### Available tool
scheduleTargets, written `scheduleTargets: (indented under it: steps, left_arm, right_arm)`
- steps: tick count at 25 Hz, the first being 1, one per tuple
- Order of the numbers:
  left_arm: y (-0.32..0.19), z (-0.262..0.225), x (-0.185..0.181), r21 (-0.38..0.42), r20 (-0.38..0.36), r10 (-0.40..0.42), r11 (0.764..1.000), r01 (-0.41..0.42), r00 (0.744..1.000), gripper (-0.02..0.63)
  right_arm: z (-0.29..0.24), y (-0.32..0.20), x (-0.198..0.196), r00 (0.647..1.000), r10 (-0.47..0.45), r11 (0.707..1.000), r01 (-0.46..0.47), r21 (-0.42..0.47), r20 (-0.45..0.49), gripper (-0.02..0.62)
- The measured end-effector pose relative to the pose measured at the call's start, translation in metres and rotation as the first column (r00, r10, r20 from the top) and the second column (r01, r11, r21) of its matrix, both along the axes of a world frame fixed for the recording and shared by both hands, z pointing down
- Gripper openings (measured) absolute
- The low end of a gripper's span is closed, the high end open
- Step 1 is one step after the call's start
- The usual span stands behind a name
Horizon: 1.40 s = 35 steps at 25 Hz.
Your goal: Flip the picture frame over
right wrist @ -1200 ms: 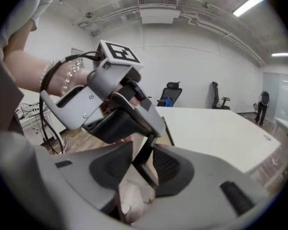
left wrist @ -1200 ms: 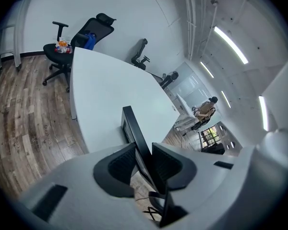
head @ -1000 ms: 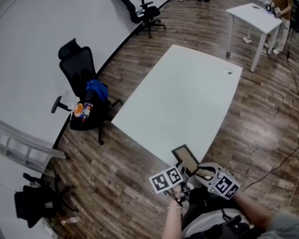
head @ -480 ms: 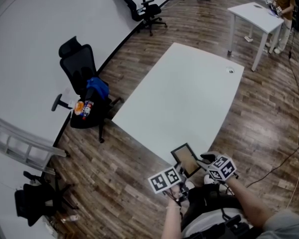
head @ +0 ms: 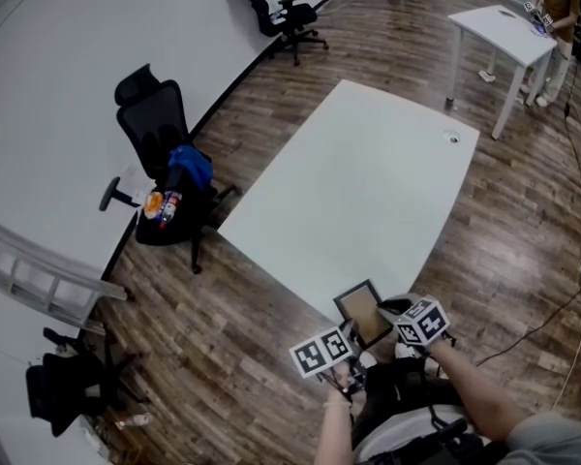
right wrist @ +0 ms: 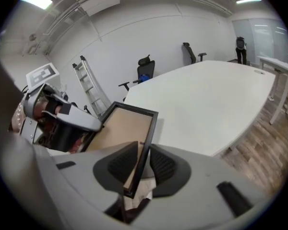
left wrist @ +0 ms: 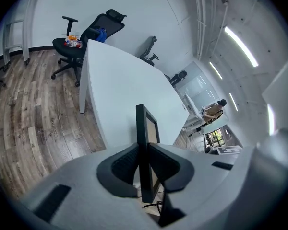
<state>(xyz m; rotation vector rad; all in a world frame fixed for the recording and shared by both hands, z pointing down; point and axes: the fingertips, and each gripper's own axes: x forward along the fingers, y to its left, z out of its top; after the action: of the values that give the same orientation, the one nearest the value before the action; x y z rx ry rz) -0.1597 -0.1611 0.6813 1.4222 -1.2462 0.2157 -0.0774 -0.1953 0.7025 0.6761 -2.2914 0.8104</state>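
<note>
A small picture frame [head: 366, 313] hangs in the air over the near edge of the white bench [head: 368, 182], at about 6 o'clock of the benchtop in the head view. It is tilted, with a tan panel showing inside a thin dark rim. I cannot tell whether that panel is the front or the backing.

I judge the frame to be light and stiff, so it should turn as one piece without sagging. The rim looks smooth and narrow and could slip between flat pads. One face may carry glass, so I would not squeeze the panel hard or let a corner knock the bench. The safest hold is on the rim itself, on two opposite edges, so that the frame can pivot between them.

My left tool [left wrist: 145, 163] has the frame edge-on between its jaws, at about 7 o'clock of the frame in the head view. The jaws stand only narrowly apart and are closing. Both dark pads press against the two faces of the rim, so this tool has a grip on it.

My right tool [right wrist: 142, 163] takes the opposite edge, at about 4 o'clock of the frame in the head view. Its jaws are also closing, about as far apart as the frame is thick. The rim and the edge of the tan panel run straight down between the pads, which appear to meet them on both sides. Neither tool touches the bench.
</note>
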Motion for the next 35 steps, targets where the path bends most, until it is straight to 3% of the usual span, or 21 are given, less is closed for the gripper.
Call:
scheduleTargets:
  steps: [5,15,28,35]
  left_arm:
    - [0.0,0.008,-0.007,-0.013,-0.006,-0.019,1.0,0.019,1.0,0.069]
    - [0.001,0.028,-0.009,-0.029,0.047,-0.006,1.0,0.008,0.999,0.069]
    - [-0.002,0.043,-0.015,0.01,0.179,0.031,0.999,-0.033,0.983,0.071]
    - [-0.005,0.044,-0.015,-0.002,0.297,0.09,0.996,-0.094,0.95,0.071]
  right_arm:
    - [0.001,-0.002,-0.003,1.0,0.007,1.0,-0.007,-0.014,-0.007,0.06]
    - [0.003,-0.003,-0.001,0.997,0.037,0.997,-0.032,0.064,-0.074,0.058]
    - [0.001,-0.004,-0.005,0.991,0.064,0.995,-0.054,0.086,-0.122,0.061]
    - [0.002,-0.006,-0.007,0.983,0.064,0.992,-0.043,0.12,-0.175,0.063]
